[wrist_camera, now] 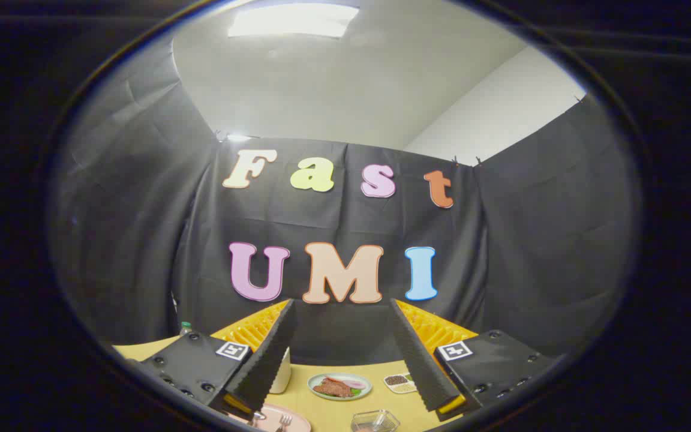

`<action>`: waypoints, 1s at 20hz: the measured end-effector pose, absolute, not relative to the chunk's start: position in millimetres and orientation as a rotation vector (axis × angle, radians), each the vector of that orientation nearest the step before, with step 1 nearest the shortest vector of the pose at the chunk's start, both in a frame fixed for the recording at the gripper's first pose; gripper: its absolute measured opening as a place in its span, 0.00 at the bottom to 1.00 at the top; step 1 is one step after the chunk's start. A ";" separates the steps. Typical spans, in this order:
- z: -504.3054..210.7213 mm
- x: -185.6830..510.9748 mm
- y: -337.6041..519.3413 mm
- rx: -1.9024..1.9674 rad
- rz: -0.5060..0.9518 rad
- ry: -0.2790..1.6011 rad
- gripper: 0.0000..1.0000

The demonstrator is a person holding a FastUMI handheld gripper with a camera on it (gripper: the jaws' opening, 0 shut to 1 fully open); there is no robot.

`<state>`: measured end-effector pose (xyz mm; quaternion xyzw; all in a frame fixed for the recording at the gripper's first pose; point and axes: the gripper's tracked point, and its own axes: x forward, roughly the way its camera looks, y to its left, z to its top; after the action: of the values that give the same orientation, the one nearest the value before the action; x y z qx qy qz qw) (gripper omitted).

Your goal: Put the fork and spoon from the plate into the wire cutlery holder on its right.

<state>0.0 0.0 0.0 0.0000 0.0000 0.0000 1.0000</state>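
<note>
1. so far, nothing is held: the claw (345, 354) is raised well above the worktop (333, 414), its two ribbed fingers (267, 354) spread wide with only air and the booth wall between them.
2. the pink plate (282, 420) is seen at the bottom of the frame, left of centre, just below the left finger's tip; a fork (284, 422) lies on it. the spoon cannot be made out for certain, since only a bright bit near the plate's left rim is seen.
3. a wire cutlery holder cannot be identified with confidence; a clear, boxy container (375, 421) stands at the bottom of the frame right of the plate, too small to be judged.
4. further back, in the lower middle of the frame, a plate of food (339, 387) and a small divided dish (400, 383) are seen, with a white cup (281, 378) partly hidden behind the left finger.
5. the step in hand is judged to be the very start, the approach to the first utensil.
6. for the next move, the claw would need to be tipped down and lowered toward the pink plate, the fork's handle being brought between the spread fingers before any closing.
</note>
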 end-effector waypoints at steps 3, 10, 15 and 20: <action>-1.0 1.4 -1.0 0.009 -0.007 0.004 0.98; -3.4 4.6 -0.4 0.000 -0.002 0.011 0.98; -2.6 5.5 -1.7 0.002 -0.011 0.005 0.98; -4.0 5.6 -1.8 0.003 -0.019 0.009 0.98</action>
<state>5.6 -1.8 -4.0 0.0013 0.0046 -0.0094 0.9999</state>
